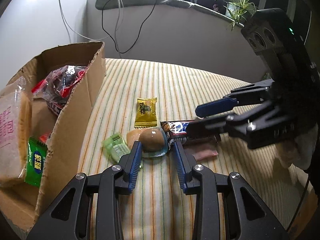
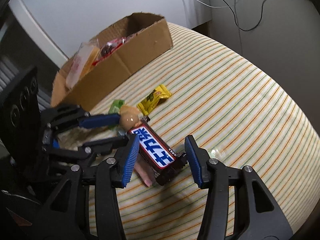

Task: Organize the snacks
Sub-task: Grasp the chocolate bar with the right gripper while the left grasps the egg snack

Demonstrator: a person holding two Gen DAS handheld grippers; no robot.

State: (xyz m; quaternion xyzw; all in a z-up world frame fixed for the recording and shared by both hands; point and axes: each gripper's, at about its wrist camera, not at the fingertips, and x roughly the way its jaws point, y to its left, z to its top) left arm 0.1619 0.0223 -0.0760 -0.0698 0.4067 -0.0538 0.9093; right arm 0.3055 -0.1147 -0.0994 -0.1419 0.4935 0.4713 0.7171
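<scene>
Cardboard box [image 1: 80, 108] is holding several snacks; we are straddling the egg pack [image 1: 153, 143] and chocolate bar [image 2: 154, 150], 2 grippers unclosed, 5 snacks left.

A striped cloth [image 1: 180, 84] in cream, orange and green covers the surface, whose far edge curves in front of a pale grey wall [image 1: 170, 40]. Above the wall runs a ledge with a grey-green cushion [image 1: 144, 0], and a potted spider plant [image 1: 238, 6] stands toward its right end before dark window panes. Black and white cables [image 1: 112, 30] hang from the ledge down the wall.
</scene>
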